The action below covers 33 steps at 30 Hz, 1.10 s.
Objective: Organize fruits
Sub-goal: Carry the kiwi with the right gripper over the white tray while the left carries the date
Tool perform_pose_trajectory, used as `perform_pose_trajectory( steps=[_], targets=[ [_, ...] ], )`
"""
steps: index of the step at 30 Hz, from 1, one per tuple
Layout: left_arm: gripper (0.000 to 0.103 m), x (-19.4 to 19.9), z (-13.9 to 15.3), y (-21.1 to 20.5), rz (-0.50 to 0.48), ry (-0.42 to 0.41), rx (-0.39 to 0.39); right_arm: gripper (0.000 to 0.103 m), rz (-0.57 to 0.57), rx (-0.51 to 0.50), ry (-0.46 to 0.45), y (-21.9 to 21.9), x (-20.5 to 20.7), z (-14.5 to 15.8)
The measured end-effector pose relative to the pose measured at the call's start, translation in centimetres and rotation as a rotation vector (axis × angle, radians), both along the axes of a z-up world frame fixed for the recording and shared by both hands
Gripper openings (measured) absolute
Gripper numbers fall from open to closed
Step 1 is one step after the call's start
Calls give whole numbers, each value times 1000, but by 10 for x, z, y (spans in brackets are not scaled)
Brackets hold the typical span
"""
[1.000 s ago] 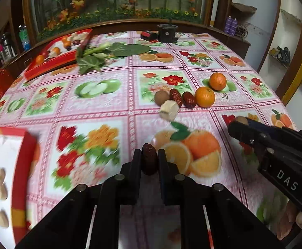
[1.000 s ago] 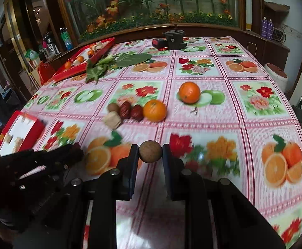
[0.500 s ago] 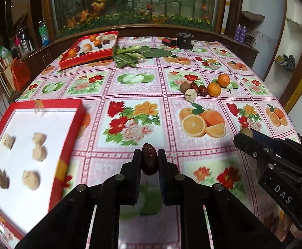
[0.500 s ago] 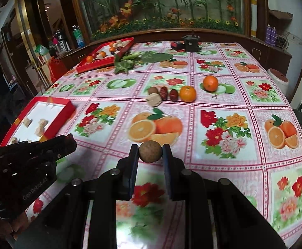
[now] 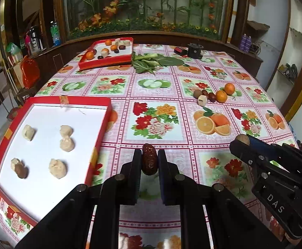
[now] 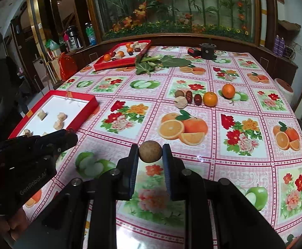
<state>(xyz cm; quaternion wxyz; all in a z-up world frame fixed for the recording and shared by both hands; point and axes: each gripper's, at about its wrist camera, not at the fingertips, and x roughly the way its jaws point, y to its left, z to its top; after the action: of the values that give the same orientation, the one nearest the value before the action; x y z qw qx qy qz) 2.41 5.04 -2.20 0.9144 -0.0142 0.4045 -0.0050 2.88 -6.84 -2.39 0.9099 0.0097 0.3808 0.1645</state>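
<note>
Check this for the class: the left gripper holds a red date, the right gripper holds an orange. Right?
Not quite. In the right wrist view, the right gripper holds a round brown fruit, not an orange. The left gripper does hold a red date.

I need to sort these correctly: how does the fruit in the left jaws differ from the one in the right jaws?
The date in the left gripper is dark reddish brown, long and wrinkled; the round fruit in the right gripper is tan, ball-shaped and smooth. The date stands on end between the jaws. The round fruit needs a wider jaw gap. Both are small, clamped and held above the tablecloth.
</note>
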Motion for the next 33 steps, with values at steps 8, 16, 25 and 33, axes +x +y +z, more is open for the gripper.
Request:
perform_pose_trajectory(
  steps=[8,16,25,33],
  targets=[
    [13,-8,3,21,39,-7,-16,25,33,3,-26,16,-6,11],
    [13,-20,10,68,134,-36,-42,25,79,21,-62,38,-11,23],
    [13,-24,5,124,274,-39,-49,25,178,30,-89,86,-12,32],
    [13,-27,6,168,376,-50,-59,25,275,49,-106,138,-10,41]
  ],
)
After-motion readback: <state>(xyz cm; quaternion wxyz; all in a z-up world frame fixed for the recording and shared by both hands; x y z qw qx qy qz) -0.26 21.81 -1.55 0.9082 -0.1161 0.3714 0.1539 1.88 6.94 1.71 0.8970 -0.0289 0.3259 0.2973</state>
